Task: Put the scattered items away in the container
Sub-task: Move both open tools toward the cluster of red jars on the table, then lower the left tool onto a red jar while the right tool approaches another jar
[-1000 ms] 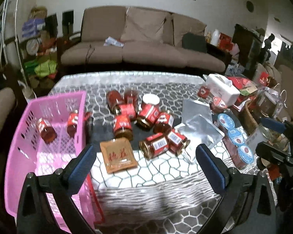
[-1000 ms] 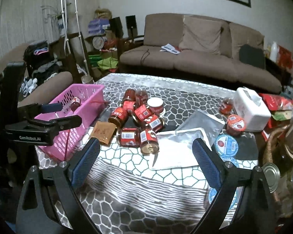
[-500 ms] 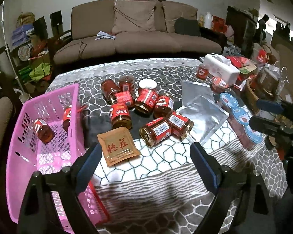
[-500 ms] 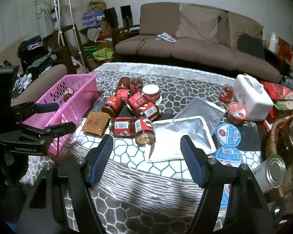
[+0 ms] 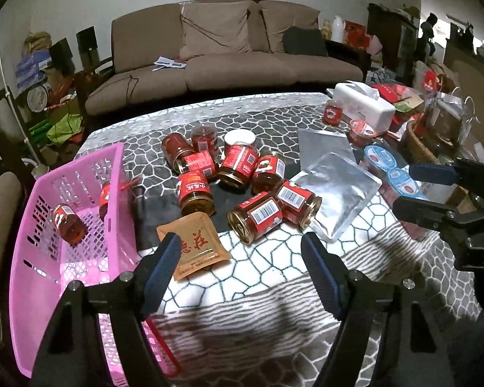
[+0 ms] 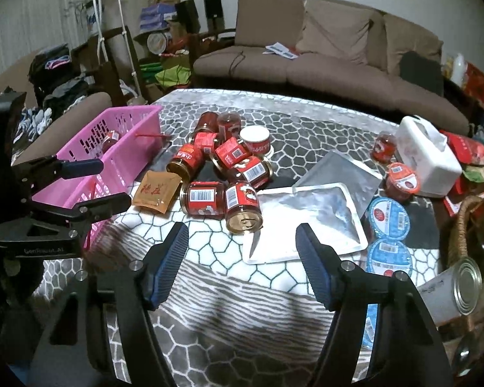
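A pink basket (image 5: 64,258) stands at the table's left with two jars (image 5: 68,224) inside. Several red-labelled jars (image 5: 242,164) lie in a heap mid-table, beside a brown sachet (image 5: 195,248) and silver pouches (image 5: 338,193). My left gripper (image 5: 240,251) hovers over the near side of the table, its jaws closing with nothing between them; the sachet lies just past its left finger. My right gripper (image 6: 242,238) hovers in front of a jar with a gold lid (image 6: 242,206), its jaws closing too, on nothing. The basket (image 6: 119,135) and sachet (image 6: 156,192) also show in the right wrist view.
A white tissue box (image 5: 364,103), red-lidded cups and blue-lidded cups (image 6: 388,219) crowd the table's right side, along with a tin can (image 6: 461,290) and a wicker basket (image 6: 461,225). A brown sofa (image 5: 226,61) stands behind the table.
Both grippers' jaws have narrowed markedly. Both hands have sunk a little toward the table, so the jars look nearer. No item has moved.
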A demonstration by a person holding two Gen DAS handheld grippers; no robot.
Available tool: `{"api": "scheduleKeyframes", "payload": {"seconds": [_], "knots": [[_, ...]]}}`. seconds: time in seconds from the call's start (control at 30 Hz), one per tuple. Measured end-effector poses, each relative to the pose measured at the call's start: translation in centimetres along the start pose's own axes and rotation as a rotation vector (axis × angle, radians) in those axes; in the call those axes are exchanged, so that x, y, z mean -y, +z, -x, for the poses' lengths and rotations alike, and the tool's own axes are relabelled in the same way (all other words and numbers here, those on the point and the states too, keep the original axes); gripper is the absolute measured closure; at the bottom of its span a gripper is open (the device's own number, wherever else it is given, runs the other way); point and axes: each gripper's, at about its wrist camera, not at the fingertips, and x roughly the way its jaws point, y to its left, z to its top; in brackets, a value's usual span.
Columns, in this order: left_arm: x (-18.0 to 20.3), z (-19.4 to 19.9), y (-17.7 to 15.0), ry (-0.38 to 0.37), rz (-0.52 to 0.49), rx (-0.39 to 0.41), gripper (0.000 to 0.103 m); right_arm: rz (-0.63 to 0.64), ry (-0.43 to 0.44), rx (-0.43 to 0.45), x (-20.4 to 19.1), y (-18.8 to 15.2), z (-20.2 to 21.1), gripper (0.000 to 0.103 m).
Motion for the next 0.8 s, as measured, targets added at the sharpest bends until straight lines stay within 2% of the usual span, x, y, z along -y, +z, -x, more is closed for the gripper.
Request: {"api": "scheduleKeyframes", "payload": {"seconds": [0.67, 0.8], "knots": [[0.1, -2.6, 0.2, 0.025, -0.004, -0.025, 0.026, -0.023, -0.003, -0.069, 1.3, 0.0, -3.7, 0.037], [0.1, -3.4, 0.2, -0.014, 0.011, -0.037, 0.026, -0.02, -0.005, -0.078, 1.4, 0.0, -4.5, 0.037]]}}
